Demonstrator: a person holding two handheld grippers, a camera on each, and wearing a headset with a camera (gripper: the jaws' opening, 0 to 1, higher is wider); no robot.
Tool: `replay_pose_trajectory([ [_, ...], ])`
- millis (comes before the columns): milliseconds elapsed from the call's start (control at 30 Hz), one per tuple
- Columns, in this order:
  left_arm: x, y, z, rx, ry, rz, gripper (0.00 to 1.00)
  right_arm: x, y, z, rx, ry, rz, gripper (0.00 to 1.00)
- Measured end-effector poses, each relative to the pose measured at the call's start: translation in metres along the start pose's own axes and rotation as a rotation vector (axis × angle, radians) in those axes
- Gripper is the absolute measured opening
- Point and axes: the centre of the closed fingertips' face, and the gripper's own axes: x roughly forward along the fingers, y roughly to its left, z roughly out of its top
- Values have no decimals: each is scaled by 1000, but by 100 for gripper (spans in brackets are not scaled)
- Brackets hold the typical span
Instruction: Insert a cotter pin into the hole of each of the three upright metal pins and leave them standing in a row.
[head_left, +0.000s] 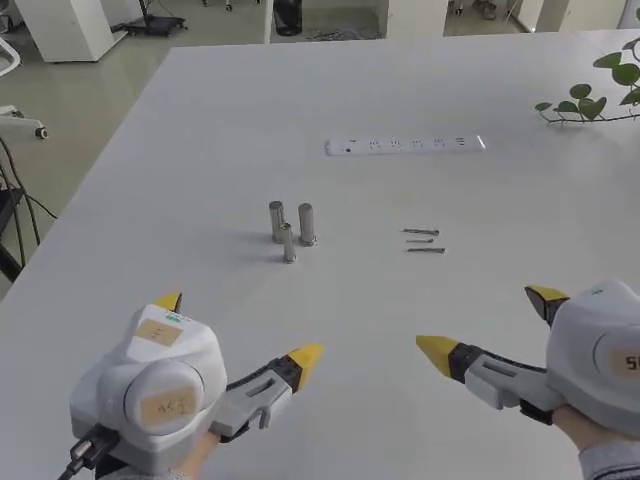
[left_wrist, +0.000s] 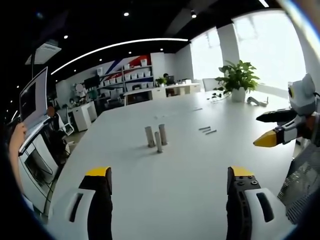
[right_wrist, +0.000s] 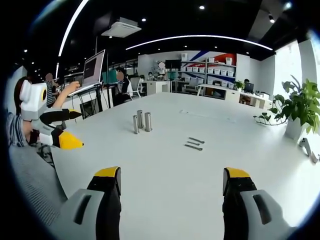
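Cotter pins (head_left: 423, 241) lie unpicked. The left gripper (head_left: 238, 328) and right gripper (head_left: 491, 323) hover with jaws spread and empty, well short of the metal pins (head_left: 289, 232), seemingly poised to reach. The cotter pins lie flat to the right of those upright pins, which stand bunched rather than in a row.

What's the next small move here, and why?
Probably reach the right gripper forward to the nearest cotter pin: all three lie loose on the table on its side, right of the upright metal pins, and its jaws stand open and empty.
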Motion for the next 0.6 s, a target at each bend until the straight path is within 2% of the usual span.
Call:
replay_pose_trajectory([
  [433,1,-1,2,-18,-9,-11,98,-2,-5,1,19,2,-2,80],
  [600,6,-2,3,-5,-1,-38,90,-6,-10,9,32,-7,-6,79],
])
